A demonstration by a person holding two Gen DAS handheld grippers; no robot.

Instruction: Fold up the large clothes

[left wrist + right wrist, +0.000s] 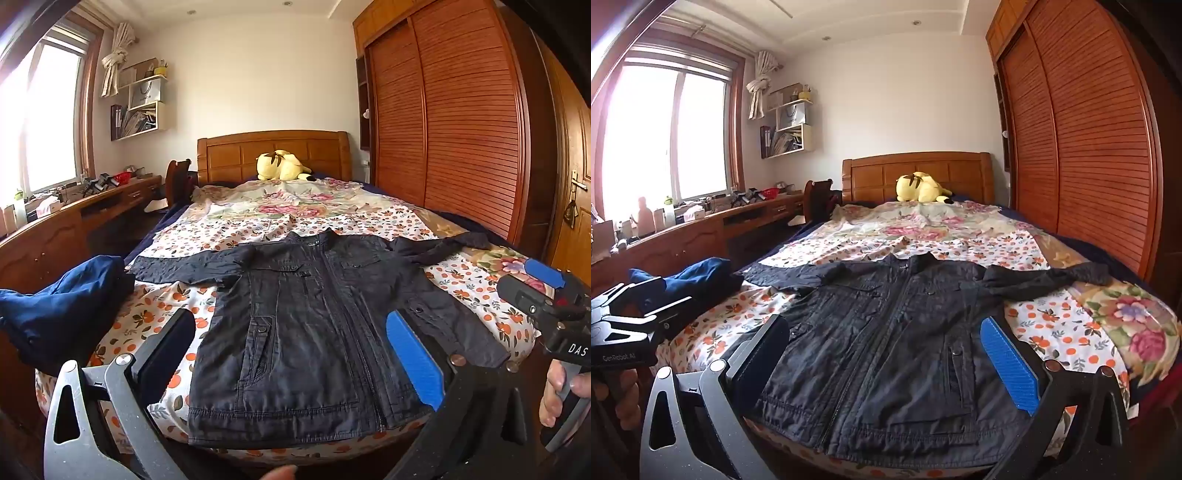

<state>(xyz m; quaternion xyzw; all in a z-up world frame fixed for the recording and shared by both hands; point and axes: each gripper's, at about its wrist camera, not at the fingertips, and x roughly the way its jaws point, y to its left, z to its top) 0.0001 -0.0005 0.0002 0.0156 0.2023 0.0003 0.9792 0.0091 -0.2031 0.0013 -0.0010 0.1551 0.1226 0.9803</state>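
Observation:
A dark navy zip jacket (306,325) lies flat, front up, on the flowered bed (476,291), sleeves spread to both sides, hem at the near edge. It also shows in the right wrist view (897,339). My left gripper (291,350) is open and empty, held above the jacket's lower half. My right gripper (886,354) is open and empty, above the jacket's hem. The right gripper also shows at the right edge of the left wrist view (546,291); the left gripper shows at the left edge of the right wrist view (631,314).
A crumpled blue garment (62,306) lies at the bed's left edge, also in the right wrist view (698,277). A yellow plush toy (282,166) sits by the headboard. A wooden desk (74,214) runs along the left, a slatted wardrobe (461,122) on the right.

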